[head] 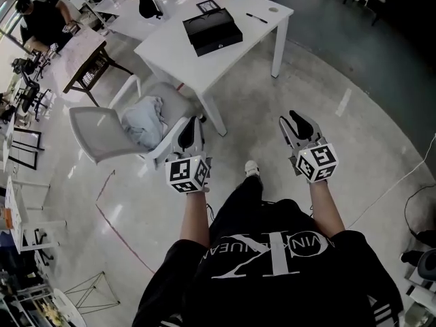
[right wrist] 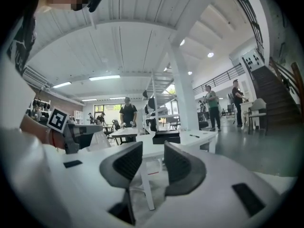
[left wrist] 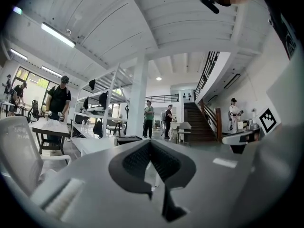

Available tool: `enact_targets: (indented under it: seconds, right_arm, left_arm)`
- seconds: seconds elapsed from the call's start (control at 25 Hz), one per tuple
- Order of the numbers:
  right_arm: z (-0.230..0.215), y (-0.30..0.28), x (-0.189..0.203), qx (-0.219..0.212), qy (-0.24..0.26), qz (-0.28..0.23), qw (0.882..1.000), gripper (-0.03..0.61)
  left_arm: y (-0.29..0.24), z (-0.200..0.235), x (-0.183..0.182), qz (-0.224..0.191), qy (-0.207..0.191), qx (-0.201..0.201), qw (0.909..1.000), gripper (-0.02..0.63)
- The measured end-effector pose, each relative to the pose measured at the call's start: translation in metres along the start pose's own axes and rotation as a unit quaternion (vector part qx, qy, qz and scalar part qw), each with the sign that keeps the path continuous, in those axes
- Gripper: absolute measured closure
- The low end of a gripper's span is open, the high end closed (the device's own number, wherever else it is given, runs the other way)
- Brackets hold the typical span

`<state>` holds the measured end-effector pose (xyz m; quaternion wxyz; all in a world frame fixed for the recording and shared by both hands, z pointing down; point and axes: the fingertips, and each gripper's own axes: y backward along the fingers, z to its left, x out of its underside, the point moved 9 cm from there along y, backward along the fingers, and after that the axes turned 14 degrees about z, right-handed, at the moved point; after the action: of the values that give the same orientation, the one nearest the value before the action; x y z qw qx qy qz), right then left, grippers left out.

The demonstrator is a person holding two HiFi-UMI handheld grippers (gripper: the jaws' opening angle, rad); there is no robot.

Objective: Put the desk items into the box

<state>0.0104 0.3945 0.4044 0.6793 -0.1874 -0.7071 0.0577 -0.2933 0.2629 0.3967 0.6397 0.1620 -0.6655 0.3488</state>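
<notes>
1. Black shirt (head: 266, 264) of the person fills the bottom edge of the head view. Left gripper (head: 193, 122) and right gripper (head: 294, 118) are held out over the floor (head: 327, 80), well apart from the white table (head: 170, 50). On the table sits the black box (head: 212, 31). A pen (head: 257, 18) lies near the far right corner, apart from the box. A small round item (head: 274, 9) lies near the pen, too small to identify. A grey chair (head: 95, 131) carrying a pale cloth (head: 144, 120) stands left of the table.
2. Left gripper view: jaws meet at the tips, with nothing between them.
3. Right gripper view: jaws stand a little apart and the gap is empty. Table and box lie ahead, far off.
4. Judgement: the pen looks light, stiff and thin, and apt to roll. Best hold is across the mid-barrel, jaws brought low to the tabletop. No item is within reach yet.
</notes>
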Motion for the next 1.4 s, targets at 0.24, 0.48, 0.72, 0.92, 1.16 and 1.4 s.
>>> enact_targets:
  seconds: [0.24,0.48,0.72,0.92,1.16,1.4]
  right_arm:
    - [-0.04,-0.019,-0.004,0.014,-0.012,0.007,1.0,0.471]
    - [-0.077,-0.042,-0.016,0.025,-0.02,0.015,0.999,0.471]
    - [-0.109,-0.07,-0.027,0.03,-0.03,0.022,0.999,0.471]
    - [-0.132,-0.101,-0.037,0.026,-0.03,0.031,0.999,0.471]
    - [-0.158,-0.142,-0.048,0.018,-0.03,0.034,0.999,0.471]
    - [-0.178,-0.177,-0.057,0.014,-0.03,0.027,0.999,0.471]
  left_arm:
    - [-0.056,-0.004,-0.005,0.01,0.002,0.021,0.9997,0.604]
    - [-0.107,-0.004,-0.021,0.015,0.003,0.036,0.9992,0.604]
    - [-0.155,0.0,-0.033,0.023,0.002,0.047,0.9987,0.604]
    - [-0.191,0.01,-0.04,0.027,0.005,0.046,0.9985,0.604]
    - [-0.234,0.025,-0.046,0.031,0.006,0.043,0.9986,0.604]
    - [-0.268,0.036,-0.054,0.028,0.0,0.044,0.9986,0.604]
